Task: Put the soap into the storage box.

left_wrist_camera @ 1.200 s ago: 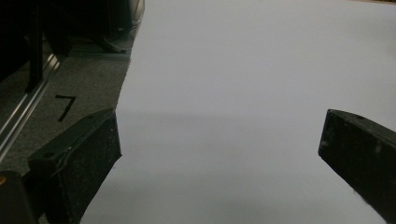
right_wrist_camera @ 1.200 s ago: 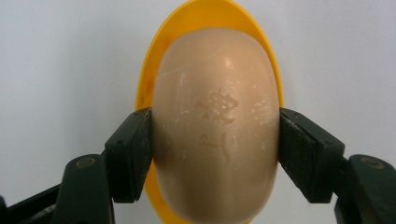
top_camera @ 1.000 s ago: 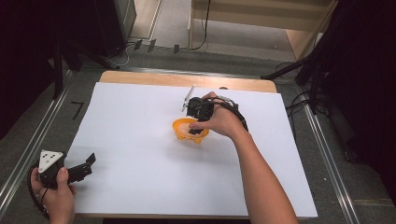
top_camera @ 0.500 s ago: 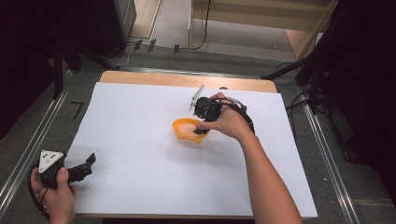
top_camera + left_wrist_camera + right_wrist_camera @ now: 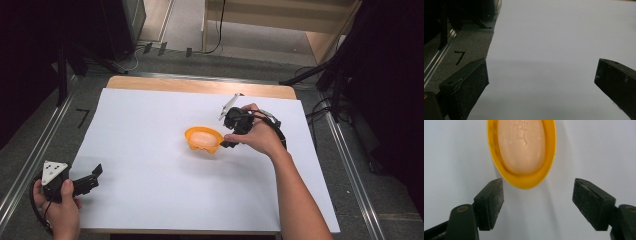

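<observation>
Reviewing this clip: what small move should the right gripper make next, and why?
Probably ease the right gripper forward: its jaws stand open just short of the yellow dish holding a peach soap bar, so its near rim isn't yet between them.

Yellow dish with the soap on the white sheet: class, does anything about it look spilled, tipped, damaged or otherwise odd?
Nothing stands out. The yellow dish sits flat on the white sheet, with the peach soap lying inside its rim. The right hand-held gripper is open just short of it, not touching. The soap's droplets are too small to judge.
</observation>
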`<state>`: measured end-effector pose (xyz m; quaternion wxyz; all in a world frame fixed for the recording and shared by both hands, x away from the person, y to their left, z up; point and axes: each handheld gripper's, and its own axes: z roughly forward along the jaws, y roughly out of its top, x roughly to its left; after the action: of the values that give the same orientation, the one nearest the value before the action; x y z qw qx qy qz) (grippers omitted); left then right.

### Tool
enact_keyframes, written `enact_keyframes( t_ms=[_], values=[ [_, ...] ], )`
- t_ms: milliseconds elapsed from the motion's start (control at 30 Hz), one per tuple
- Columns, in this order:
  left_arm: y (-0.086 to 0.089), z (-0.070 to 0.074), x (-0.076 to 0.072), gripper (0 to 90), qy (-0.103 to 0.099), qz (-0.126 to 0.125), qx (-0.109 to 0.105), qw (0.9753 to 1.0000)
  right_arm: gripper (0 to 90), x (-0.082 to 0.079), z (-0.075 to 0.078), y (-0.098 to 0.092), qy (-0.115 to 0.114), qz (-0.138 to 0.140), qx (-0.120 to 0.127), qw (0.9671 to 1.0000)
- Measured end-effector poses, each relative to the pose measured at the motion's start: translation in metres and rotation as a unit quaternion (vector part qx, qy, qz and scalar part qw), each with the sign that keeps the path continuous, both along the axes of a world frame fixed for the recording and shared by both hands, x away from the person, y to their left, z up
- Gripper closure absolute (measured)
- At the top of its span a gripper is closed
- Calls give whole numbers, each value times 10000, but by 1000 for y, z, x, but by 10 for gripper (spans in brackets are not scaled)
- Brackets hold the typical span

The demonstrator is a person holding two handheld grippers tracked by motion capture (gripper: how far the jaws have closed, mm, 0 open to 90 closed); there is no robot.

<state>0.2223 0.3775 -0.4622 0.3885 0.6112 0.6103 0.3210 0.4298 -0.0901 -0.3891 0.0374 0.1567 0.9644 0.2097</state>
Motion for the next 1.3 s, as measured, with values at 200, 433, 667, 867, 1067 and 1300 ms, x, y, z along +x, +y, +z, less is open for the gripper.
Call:
enact_keyframes(
  t_ms=[200, 433, 667, 867, 1067, 1300],
  values=[
    [0, 0, 0, 0, -4, 3, -2, 10000, 126, -8, -1, -16, -98, -350, 101, 9993],
    [0, 0, 0, 0, -13, 13, -2, 10000, 0, -19, -3, -37, -283, -777, 237, 9963],
    [0, 0, 0, 0, -11, 9, 13, 10000, 0, -31, -8, -63, -373, -1244, 566, 9899],
    [-1, 0, 0, 0, -6, 9, 16, 10000, 0, -44, -14, -85, -433, -1542, 751, 9842],
    [-1, 0, 0, 0, -13, 23, 20, 10000, 0, -55, -23, -102, -435, -1698, 860, 9807],
    [-1, 0, 0, 0, -8, 18, 21, 10000, 0, -69, -32, -121, -496, -1939, 1068, 9739]
  ],
)
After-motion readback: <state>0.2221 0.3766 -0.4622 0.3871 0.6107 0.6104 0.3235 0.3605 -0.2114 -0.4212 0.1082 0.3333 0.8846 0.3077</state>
